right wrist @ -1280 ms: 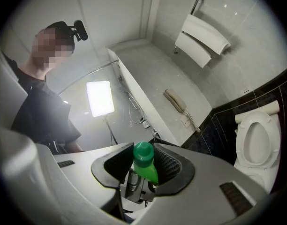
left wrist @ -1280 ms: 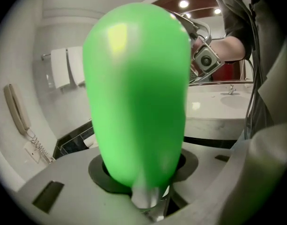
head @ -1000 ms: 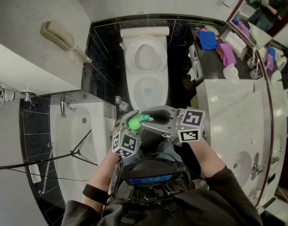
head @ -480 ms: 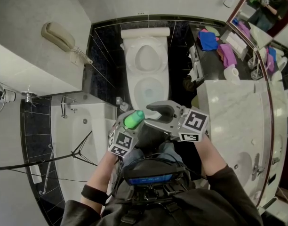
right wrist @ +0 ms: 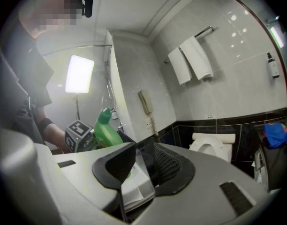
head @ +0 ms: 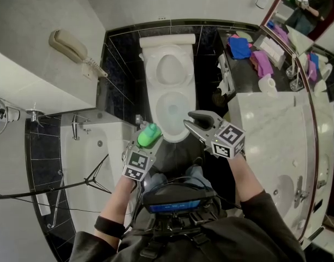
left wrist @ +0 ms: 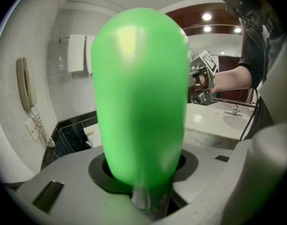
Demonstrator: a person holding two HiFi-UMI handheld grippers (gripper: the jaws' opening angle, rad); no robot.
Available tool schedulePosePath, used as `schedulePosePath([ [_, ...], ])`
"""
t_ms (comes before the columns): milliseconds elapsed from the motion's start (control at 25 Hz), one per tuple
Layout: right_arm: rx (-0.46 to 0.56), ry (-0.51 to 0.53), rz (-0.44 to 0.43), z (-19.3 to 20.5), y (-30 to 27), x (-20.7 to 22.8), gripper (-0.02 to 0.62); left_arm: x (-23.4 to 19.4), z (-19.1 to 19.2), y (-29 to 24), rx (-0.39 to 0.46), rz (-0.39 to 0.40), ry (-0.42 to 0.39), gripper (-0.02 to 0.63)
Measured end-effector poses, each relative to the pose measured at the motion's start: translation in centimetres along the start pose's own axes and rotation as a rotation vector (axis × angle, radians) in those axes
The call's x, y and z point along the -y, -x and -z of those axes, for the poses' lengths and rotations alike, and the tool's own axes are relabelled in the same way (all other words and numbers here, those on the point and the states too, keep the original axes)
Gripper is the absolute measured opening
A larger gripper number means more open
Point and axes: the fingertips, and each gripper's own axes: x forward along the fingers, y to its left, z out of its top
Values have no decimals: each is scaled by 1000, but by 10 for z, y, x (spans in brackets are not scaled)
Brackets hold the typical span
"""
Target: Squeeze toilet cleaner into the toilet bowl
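Note:
The green toilet cleaner bottle stands up between the jaws of my left gripper, which is shut on its body. In the left gripper view the bottle fills the middle and hides most of what lies beyond my left gripper. My right gripper hangs to the bottle's right, apart from it, over the front rim of the white toilet, whose lid is up. Its jaws have just been closing; they stand partly apart, and nothing shows between them in the right gripper view. There the bottle is at the left and the toilet at the right.
A marble vanity counter with a sink runs along the right. A bathtub with a tripod over it is at the left. A wall phone hangs left of the toilet. Towels hang on the wall above it.
My right gripper has drawn off the bottle's top, to the right and toward the toilet. The left gripper has carried the bottle slightly left and up, and it now stands more upright.

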Motion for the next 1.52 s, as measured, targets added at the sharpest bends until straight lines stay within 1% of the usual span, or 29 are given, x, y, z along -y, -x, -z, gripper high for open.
schedulePosePath([
  [120, -54, 5, 135, 22, 8, 24, 50, -3, 1, 3, 0, -15, 20, 195],
  [200, -98, 14, 222, 39, 14, 38, 18, -5, 4, 5, 4, -24, 38, 195],
  [280, -138, 32, 290, 57, 20, 48, 3, -7, 6, 7, 10, -31, 60, 195],
  [400, -174, 6, 343, 76, 27, 52, 3, -9, 11, 10, 9, -43, 75, 195],
  [560, -176, -61, 368, 92, 31, 54, 3, -10, 16, 13, 4, -52, 86, 195],
  [760, -173, -108, 373, 99, 34, 50, 4, -7, 18, 14, -1, -69, 48, 192],
  [920, -167, -133, 372, 104, 38, 51, 3, -6, 17, 14, 17, -64, 77, 193],
  [1000, -167, -140, 368, 104, 39, 49, 5, -5, 16, 13, 21, -56, 76, 193],
  [1160, -169, -156, 385, 111, 45, 52, 4, 1, 12, 8, 20, -34, 46, 193],
  [1320, -165, -180, 415, 116, 57, 59, 5, 10, 5, -2, 25, -4, 20, 193],
  [1520, -150, -218, 457, 122, 83, 74, 4, 27, -9, -29, 27, 44, -11, 193],
])
